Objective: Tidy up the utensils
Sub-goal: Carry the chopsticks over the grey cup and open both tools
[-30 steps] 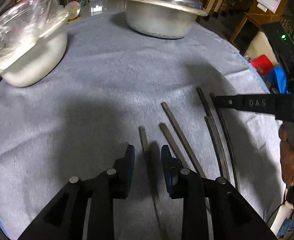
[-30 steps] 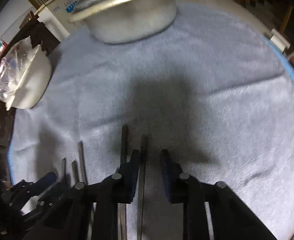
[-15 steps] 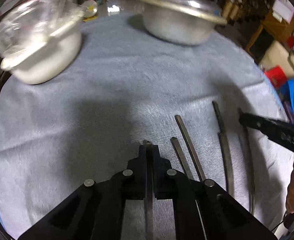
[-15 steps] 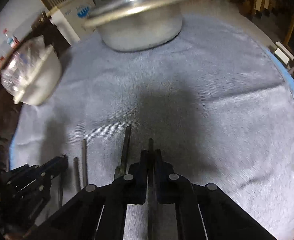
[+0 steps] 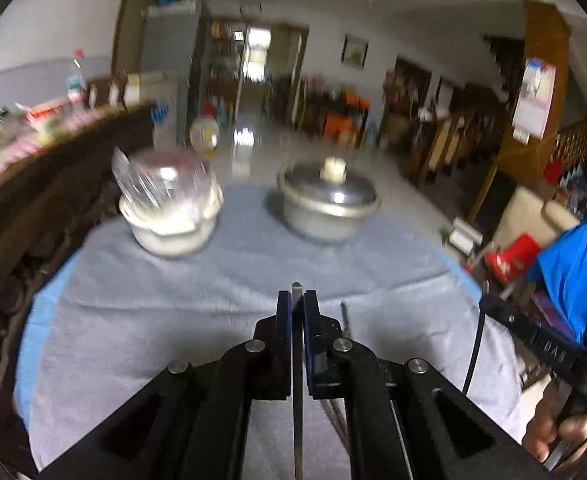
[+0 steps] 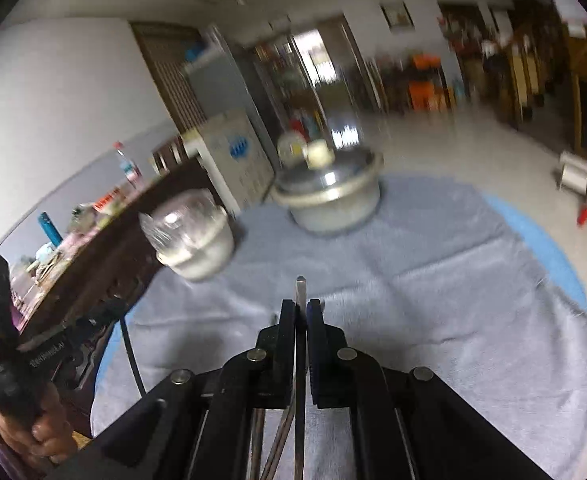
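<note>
While both views were smeared by motion blur, each showed black plastic tongs clamped tight on one thin, flat, dark chopstick: the left gripper point(image 5: 297, 305) held a left chopstick point(image 5: 297, 360) whose pointed tip poked just past the pads, and the right gripper point(image 6: 301, 308) pinched a right chopstick point(image 6: 300, 364) the same way, both above the fuzzy grey cloth point(image 5: 173, 312). More dark sticks point(image 6: 277, 440) lay half hidden under the right tongs, their number unclear, while a lidded metal pot point(image 5: 327, 204) and a white bowl point(image 5: 171, 220) holding crumpled clear plastic stood far across the cloth.

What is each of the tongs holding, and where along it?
Left tongs: a thin dark metal chopstick, near its tip. Right tongs: another dark chopstick, also near its tip.
</note>
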Demonstrator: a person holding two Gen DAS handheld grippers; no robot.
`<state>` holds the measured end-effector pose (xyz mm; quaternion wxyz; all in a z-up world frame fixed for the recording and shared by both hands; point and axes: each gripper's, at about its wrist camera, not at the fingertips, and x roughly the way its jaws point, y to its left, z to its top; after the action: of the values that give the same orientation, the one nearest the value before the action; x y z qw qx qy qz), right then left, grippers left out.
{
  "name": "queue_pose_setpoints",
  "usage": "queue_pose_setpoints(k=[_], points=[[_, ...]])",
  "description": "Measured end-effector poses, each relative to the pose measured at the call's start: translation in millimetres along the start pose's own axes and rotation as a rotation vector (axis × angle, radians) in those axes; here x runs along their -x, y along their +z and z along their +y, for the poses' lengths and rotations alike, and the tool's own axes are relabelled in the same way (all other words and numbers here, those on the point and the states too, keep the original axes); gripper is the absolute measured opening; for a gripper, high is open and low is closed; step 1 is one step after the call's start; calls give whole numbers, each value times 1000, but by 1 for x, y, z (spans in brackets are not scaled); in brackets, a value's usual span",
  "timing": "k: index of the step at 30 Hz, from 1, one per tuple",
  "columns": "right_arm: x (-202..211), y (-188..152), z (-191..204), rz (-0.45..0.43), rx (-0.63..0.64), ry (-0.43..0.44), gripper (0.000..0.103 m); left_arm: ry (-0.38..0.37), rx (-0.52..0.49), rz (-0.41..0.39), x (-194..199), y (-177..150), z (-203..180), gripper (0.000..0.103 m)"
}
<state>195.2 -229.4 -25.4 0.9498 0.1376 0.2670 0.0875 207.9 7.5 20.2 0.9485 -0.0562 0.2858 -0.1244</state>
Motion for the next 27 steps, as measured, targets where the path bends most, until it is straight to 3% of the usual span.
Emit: queue_pose_setpoints(k=[6, 10, 20, 27], points=[[74, -15, 18, -185, 5, -20, 6, 35, 9, -153, 64, -21, -16, 5], [119, -19, 33, -283, 11, -10, 6, 50, 36, -206, 92, -29, -15, 5], [201, -27, 81, -527, 90, 7, 6, 48, 72, -419, 178, -16, -25, 5], [210, -37, 110, -541, 123, 43, 6, -62, 94, -463, 217, -17, -36, 5]])
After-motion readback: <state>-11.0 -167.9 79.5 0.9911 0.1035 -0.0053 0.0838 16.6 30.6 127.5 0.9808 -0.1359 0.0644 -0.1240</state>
